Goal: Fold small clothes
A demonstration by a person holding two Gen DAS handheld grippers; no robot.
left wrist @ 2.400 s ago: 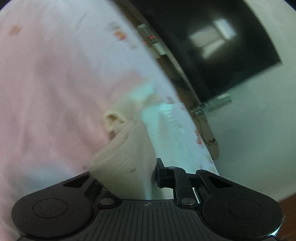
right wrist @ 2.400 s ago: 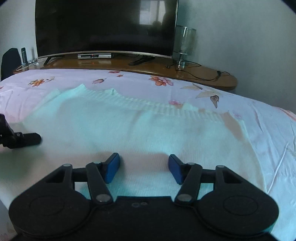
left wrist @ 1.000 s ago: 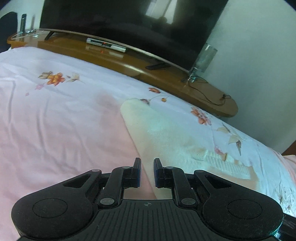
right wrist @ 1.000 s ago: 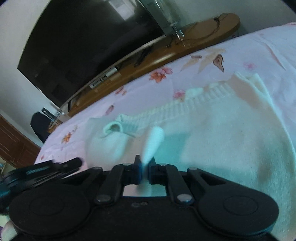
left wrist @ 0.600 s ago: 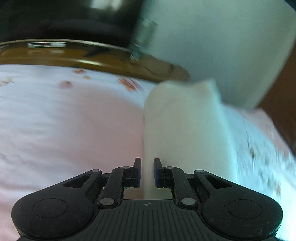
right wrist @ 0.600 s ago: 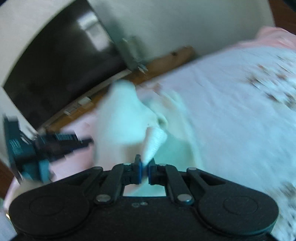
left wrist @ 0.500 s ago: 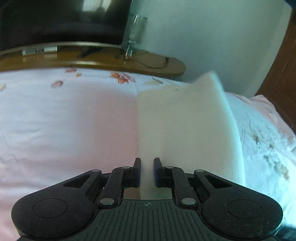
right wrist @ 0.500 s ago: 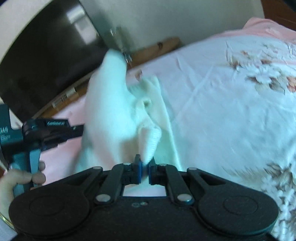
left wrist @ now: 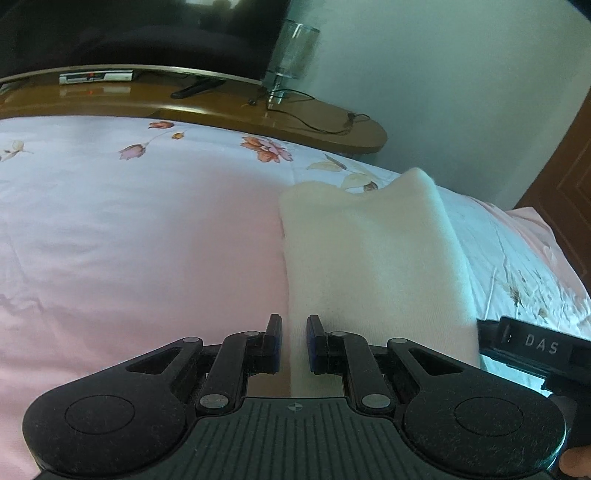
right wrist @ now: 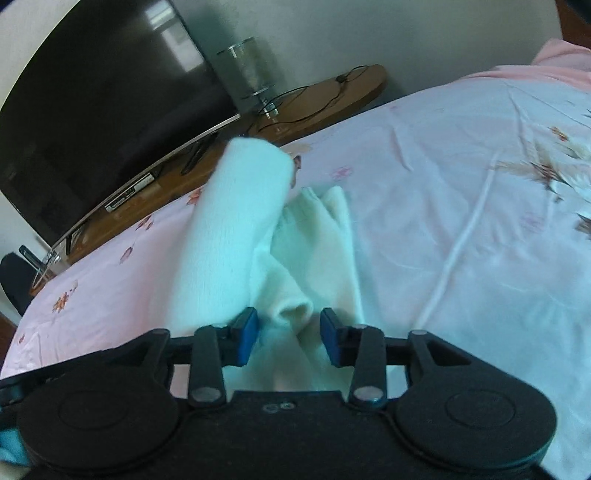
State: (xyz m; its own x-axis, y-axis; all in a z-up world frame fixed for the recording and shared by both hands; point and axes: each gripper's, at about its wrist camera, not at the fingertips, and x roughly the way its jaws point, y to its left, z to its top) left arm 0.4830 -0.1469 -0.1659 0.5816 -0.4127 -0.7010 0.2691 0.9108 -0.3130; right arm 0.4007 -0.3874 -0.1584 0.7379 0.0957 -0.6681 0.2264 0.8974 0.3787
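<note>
A: Where is the sweater (left wrist: 373,258) seen?

B: It is laid on the bed (left wrist: 140,229), folded into a long strip, with the far end raised into a rounded hump just before the desk (left wrist: 236,110). From the right wrist view a loose sleeve cuff (right wrist: 295,312) is shown beside the main fold of the sweater (right wrist: 236,229).

A: How are the jaws of the left gripper (left wrist: 293,343) set?

B: They are held a little apart, and the near left edge of the sweater is seen passing between them. Whether the cloth is actually pinched cannot be told.

A: And the right gripper (right wrist: 290,341)?

B: Its jaws are spread wide, and the blue pads (right wrist: 247,334) are placed to either side of the sleeve cuff. Nothing is clamped by them; the cuff is seen lying loose in the gap.

A: What else is seen relative to the sweater?

B: Beyond its far end a wooden desk is seen, on which a dark television (left wrist: 140,33) is carried. A glass lamp base (left wrist: 291,55) is stood on the desk to the right of the television, with a black cable (left wrist: 321,122) trailed beside it. A flowered pink sheet (right wrist: 461,206) is spread under the sweater. At the near right of the sweater, in the left wrist view, part of the right gripper (left wrist: 532,347) is caught, marked "DAS".
</note>
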